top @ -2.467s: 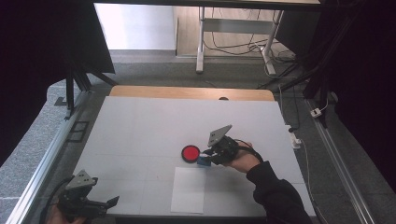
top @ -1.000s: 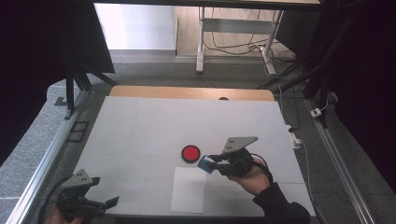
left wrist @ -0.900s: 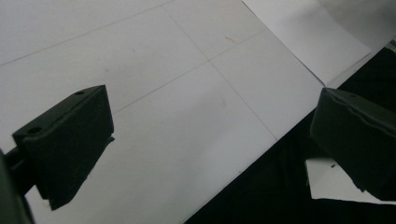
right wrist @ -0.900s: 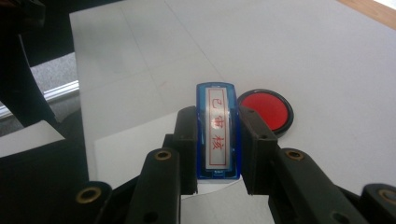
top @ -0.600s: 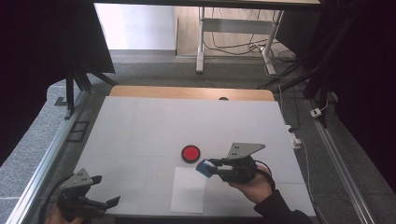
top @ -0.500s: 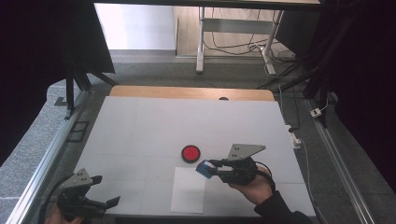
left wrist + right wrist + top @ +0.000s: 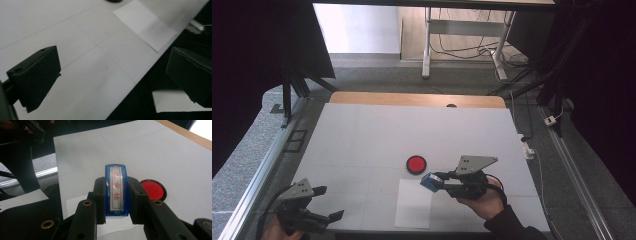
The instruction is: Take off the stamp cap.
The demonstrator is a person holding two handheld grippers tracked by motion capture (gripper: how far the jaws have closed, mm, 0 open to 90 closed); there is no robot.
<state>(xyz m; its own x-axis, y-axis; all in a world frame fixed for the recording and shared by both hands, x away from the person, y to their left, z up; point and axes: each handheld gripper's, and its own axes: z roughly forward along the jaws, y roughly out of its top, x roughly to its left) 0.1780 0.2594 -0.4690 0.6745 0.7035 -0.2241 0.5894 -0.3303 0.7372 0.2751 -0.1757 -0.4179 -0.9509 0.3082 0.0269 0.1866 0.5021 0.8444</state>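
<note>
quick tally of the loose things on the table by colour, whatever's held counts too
blue: 1, the blue stamp clamped in the right gripper
red: 1, the round red ink pad
white: 1, the white sheet of paper
total: 3

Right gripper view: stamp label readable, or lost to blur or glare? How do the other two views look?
Right gripper view: blue stamp sharp, red characters legible, no glare. Left gripper view: jaws soft, paper sheet slightly blurred. High view: table evenly lit, surroundings dark.
</note>
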